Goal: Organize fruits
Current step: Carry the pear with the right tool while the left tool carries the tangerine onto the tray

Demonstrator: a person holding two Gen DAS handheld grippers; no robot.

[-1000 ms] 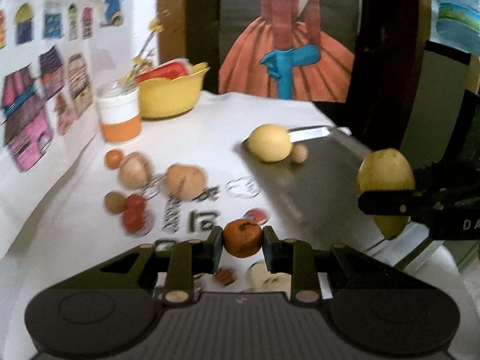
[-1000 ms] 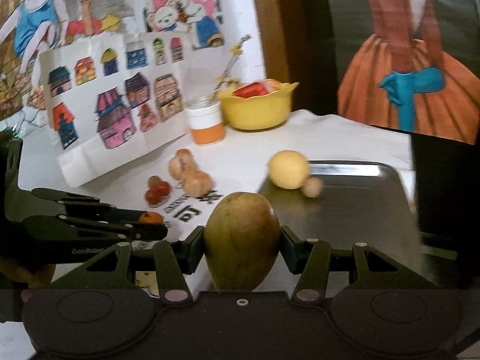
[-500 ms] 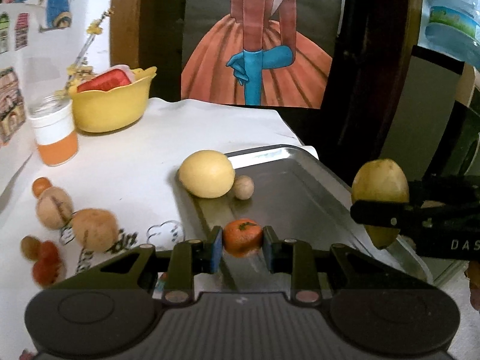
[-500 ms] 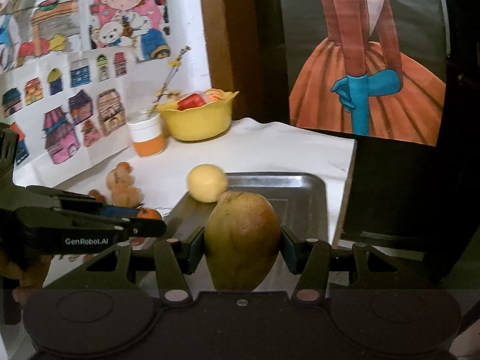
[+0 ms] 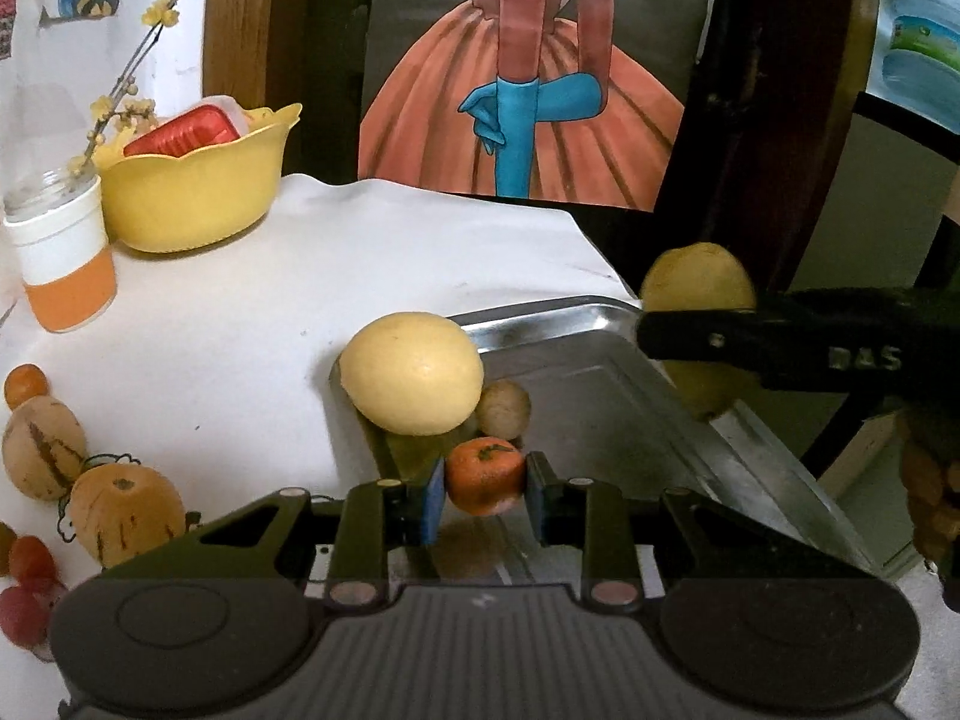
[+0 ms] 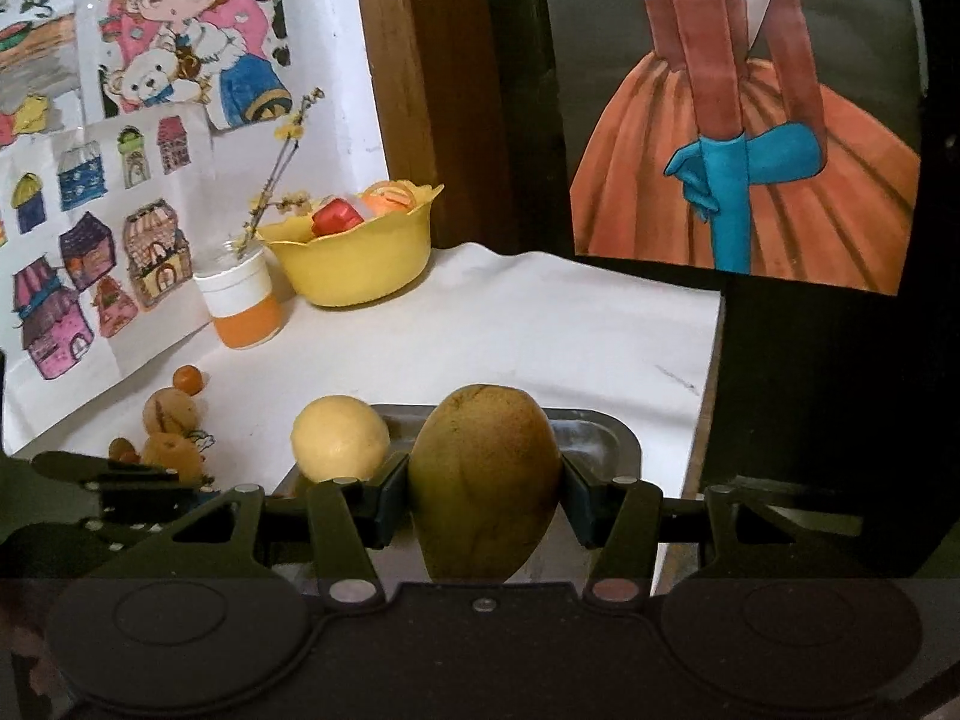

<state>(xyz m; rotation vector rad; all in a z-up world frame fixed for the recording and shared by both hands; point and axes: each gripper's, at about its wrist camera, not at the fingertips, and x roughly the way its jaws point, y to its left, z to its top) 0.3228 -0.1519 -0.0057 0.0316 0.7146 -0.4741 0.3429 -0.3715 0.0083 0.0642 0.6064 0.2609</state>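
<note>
**Both grippers carry fruit at the metal tray**

The left gripper holds a small tangerine between its fingers, low over the near part of the metal tray. At 12 o'clock from the tangerine a small brown round fruit lies in the tray, touching a large yellow round fruit at its 11 o'clock, which sits at the tray's left corner.

The right gripper has its fingers clamped on a greenish-brown mango, upright, in front of the tray's right side; in the left wrist view the mango shows at 2 o'clock.

On the white worktop at 9 o'clock of the tray lie two tan striped fruits, a small orange fruit and small red fruits. At 11 o'clock stand a yellow bowl and an orange-and-white jar with a flowering twig.
</note>
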